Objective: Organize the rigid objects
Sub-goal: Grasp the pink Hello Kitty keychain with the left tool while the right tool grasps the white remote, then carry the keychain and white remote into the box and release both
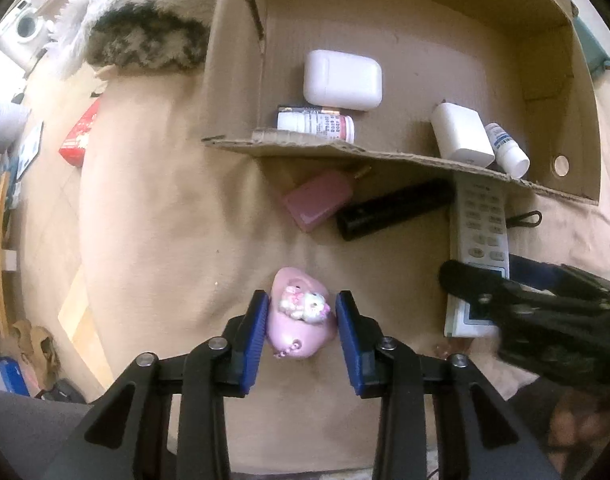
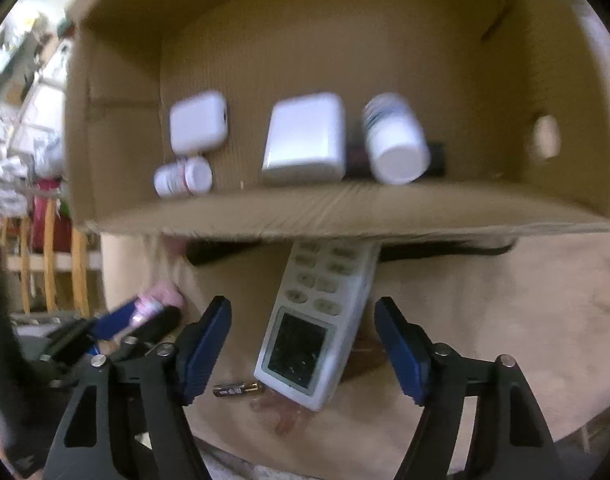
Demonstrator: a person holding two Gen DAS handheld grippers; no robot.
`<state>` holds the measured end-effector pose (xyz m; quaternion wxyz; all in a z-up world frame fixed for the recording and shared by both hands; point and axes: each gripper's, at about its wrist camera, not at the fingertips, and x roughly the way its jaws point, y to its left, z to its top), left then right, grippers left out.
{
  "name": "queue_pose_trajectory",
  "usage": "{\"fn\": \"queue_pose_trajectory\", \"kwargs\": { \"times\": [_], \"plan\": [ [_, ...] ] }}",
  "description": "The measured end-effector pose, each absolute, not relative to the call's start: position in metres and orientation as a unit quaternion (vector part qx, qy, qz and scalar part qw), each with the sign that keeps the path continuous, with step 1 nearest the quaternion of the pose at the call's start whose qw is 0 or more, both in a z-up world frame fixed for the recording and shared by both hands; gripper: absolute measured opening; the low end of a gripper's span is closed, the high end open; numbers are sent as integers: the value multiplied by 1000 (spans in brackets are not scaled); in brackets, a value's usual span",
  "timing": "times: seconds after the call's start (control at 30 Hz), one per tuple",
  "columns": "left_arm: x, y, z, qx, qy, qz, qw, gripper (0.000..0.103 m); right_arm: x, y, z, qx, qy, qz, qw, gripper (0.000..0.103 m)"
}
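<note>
Partway: earbud case (image 1: 342,80), charger block (image 1: 459,134) and two pill bottles (image 1: 316,126) already in cardboard box (image 1: 545,40); left gripper (image 1: 301,322) clamped on pink charm case (image 1: 301,332), right gripper (image 2: 303,344) wide astride remote (image 2: 317,320); flashlight (image 1: 397,208), pink box (image 1: 319,200), battery (image 2: 237,390) still outside.

Dim warm indoor light; right view motion-blurred, left sharper; fisheye bending, black corners.
</note>
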<state>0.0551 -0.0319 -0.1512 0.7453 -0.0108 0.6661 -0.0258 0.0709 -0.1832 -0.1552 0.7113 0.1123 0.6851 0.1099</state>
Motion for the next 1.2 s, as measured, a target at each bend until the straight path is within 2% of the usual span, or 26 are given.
{"fn": "queue_pose_trajectory", "kwargs": {
  "times": [0.07,0.1,0.33,0.57,0.77,1.2],
  "plan": [
    [56,-29,-151,-13,668,-28,743,28,70,-178,-160,77,688,98,715,67],
    [58,-22,-147,-15,668,-28,744,28,69,-178,-161,62,685,94,720,57],
    [60,-12,-141,-13,661,-23,750,28,59,-205,-151,61,680,77,726,48],
    [63,-27,-149,5,667,-19,745,28,62,-200,-156,51,677,75,730,48],
    [59,-36,-141,15,661,-17,750,28,52,-189,-142,32,663,90,743,46],
    [55,-32,-111,38,619,18,785,27,25,-231,-99,77,624,109,770,46]
  ]
}}
